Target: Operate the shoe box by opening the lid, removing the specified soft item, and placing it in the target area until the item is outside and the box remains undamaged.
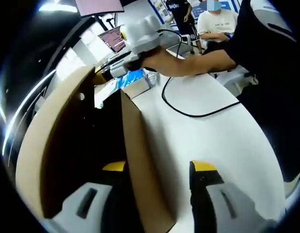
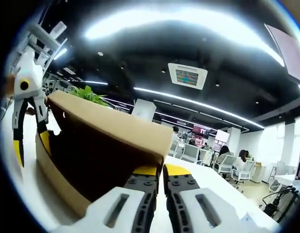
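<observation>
Left gripper (image 1: 162,177) jaws apart, straddling shoe box (image 1: 140,160) wall. Right gripper (image 2: 158,171) pinched on raised lid (image 2: 111,124) edge (contact seemingly firm). White table (image 1: 213,141) beneath.

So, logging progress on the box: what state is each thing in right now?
Brown cardboard shoe box: standing on the white table, lid raised.
Left hand-held gripper: open, jaws straddling the box's side wall.
Right hand-held gripper: shut on the lid's edge.
Black cable: lying loose on the table.
</observation>
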